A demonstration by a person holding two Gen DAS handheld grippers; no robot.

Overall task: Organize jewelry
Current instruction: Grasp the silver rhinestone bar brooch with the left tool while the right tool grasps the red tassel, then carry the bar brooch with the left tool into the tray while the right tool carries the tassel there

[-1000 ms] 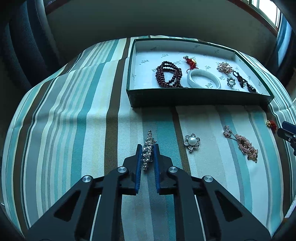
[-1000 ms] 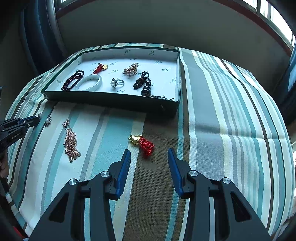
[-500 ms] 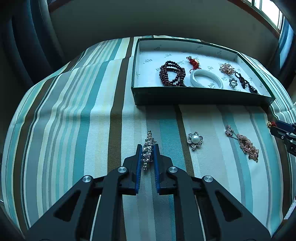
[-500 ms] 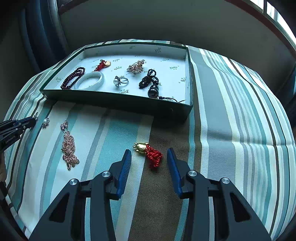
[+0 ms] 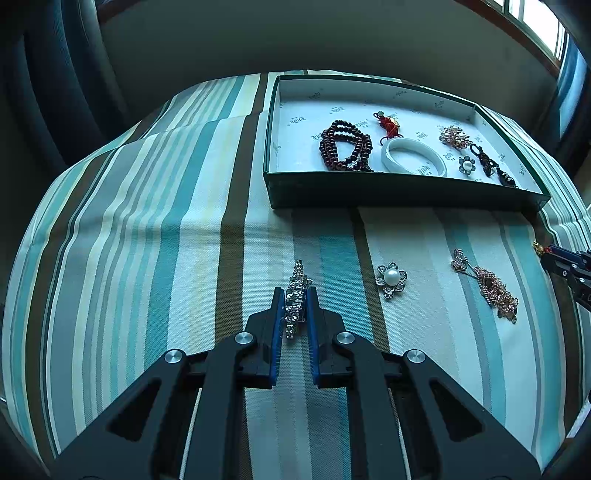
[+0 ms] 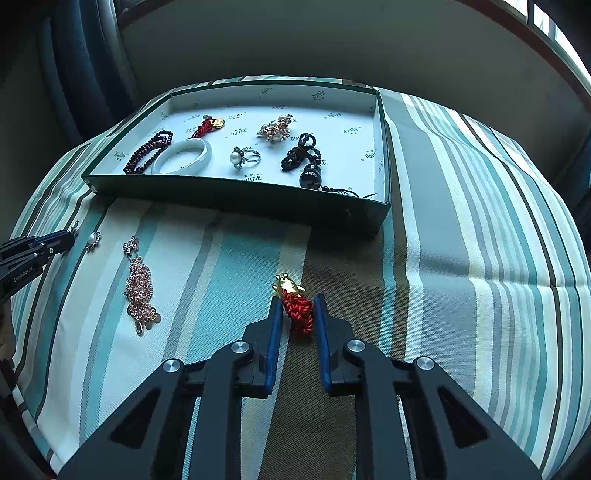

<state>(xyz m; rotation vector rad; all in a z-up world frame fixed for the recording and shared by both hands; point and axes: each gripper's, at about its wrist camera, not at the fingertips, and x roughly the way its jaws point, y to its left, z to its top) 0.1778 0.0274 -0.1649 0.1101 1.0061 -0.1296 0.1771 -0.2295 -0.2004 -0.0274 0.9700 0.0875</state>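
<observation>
Rhinestone brooch (image 5: 295, 301) clamped in left tongs (image 5: 294, 295); right tongs (image 6: 297, 303) closing on red knotted charm (image 6: 295, 308), against striped tabletop (image 6: 461, 258).

Looks like a home, a living room or bedroom, we'd say. We see a worktop covered in a striped cloth (image 5: 155, 229) in teal, cream, grey and brown, with creases in the fabric. Behind it sits a plain grey wall topped by a wooden sill, with a bright window (image 5: 535, 22) at upper right and daylight coming through. Dark blue curtains (image 6: 85, 74) hang on the left, and another blue curtain edge (image 5: 570, 92) shows by the window. We also see a shallow green gift-style box (image 6: 236, 192) lined with printed paper, holding personal jewelry. No shop fittings or lab gear visible to us.
</observation>
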